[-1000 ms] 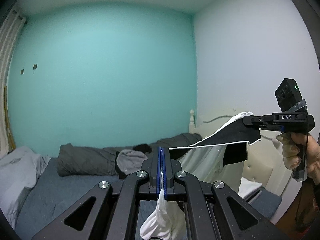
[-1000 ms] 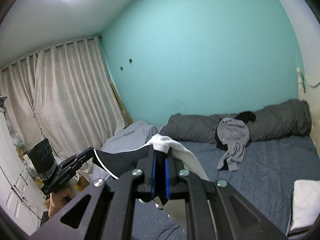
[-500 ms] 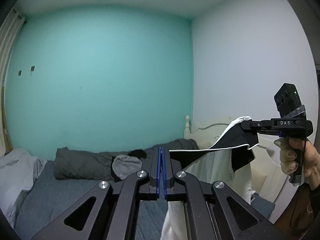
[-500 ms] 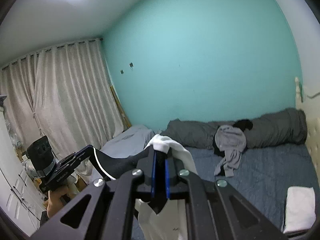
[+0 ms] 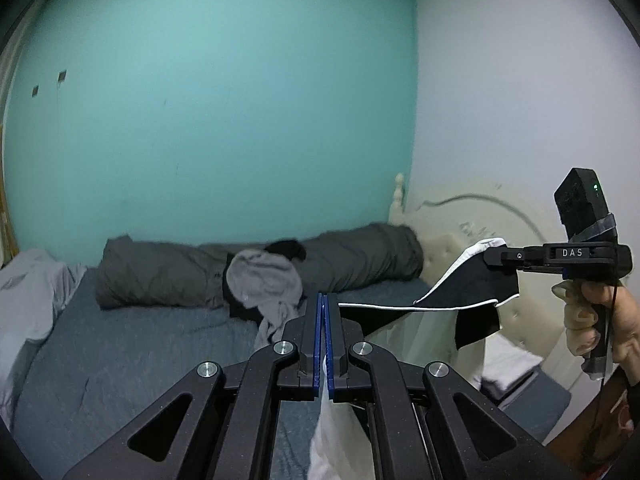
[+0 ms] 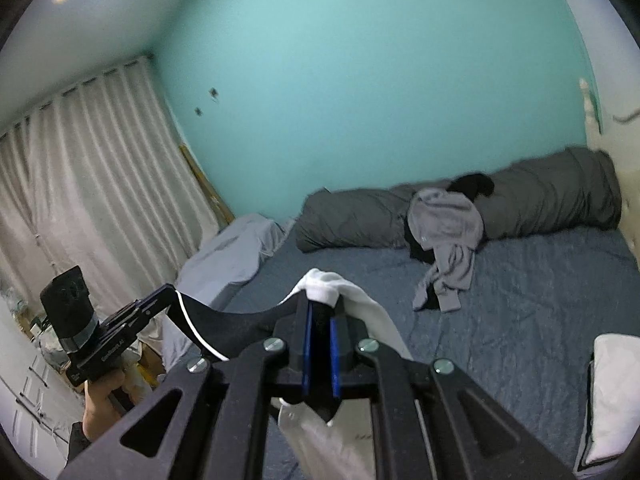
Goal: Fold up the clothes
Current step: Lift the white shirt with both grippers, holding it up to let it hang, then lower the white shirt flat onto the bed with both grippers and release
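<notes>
The left gripper [image 5: 323, 320] has its blue pads pressed together on the garment [image 5: 460, 300], pinching white cloth that hangs below the fingers. The right gripper [image 6: 320, 320] likewise clamps the garment between its blue pads, with a white edge bunched over the fingertips and more white cloth trailing beneath.

The garment is black and white with a thin white piping line. It is held in the air between the two grippers, its black upper part stretched nearly level from one to the other and its white part hanging down. It does not touch the bed [image 5: 140, 344].

In the left wrist view, the right gripper appears to the right and slightly above, marked "DAS", gripped by a hand [image 5: 600, 320]. In the right wrist view, the left gripper [image 6: 168, 296] appears to the lower left, also held by a hand [image 6: 104, 400].

Ahead of both grippers, on the bed, a grey shirt [image 6: 444, 232] lies crumpled over a dark item against a long grey bolster [image 6: 540, 200]. A folded white cloth [image 6: 612, 392] lies to the right of the right gripper, at the bed's edge. Curtains [image 6: 80, 192] hang to its left. A pale headboard [image 5: 452, 248] stands behind the garment in the left wrist view.
</notes>
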`<act>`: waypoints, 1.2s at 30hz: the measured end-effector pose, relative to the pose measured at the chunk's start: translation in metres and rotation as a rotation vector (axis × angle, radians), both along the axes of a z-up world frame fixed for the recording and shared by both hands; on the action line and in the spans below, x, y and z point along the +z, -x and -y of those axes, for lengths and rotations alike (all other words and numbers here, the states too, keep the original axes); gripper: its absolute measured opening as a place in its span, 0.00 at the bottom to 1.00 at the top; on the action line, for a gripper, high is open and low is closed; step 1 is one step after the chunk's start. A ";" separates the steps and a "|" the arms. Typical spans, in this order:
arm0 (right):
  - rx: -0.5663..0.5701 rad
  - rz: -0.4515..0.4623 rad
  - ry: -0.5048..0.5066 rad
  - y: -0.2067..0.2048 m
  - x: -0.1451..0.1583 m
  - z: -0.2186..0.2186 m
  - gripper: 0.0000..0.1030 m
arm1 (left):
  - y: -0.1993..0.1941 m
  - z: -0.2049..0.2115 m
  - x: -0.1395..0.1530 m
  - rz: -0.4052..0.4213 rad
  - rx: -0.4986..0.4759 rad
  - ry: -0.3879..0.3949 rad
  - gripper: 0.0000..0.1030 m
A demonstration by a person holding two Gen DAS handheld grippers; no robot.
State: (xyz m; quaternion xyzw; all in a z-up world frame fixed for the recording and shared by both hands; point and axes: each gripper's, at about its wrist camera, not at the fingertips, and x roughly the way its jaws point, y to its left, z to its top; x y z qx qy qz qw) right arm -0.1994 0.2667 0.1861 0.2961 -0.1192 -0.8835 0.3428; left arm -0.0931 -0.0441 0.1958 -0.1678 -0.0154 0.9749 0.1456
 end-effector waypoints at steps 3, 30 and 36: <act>-0.018 0.042 -0.009 0.038 -0.031 0.004 0.06 | 0.040 0.000 -0.030 0.050 0.008 0.000 0.01; -0.139 0.399 -0.093 0.340 -0.362 0.026 0.07 | 0.360 0.000 -0.360 0.525 0.092 -0.013 0.01; -0.175 0.476 -0.084 0.386 -0.431 0.025 0.07 | 0.415 0.000 -0.417 0.597 0.114 -0.024 0.01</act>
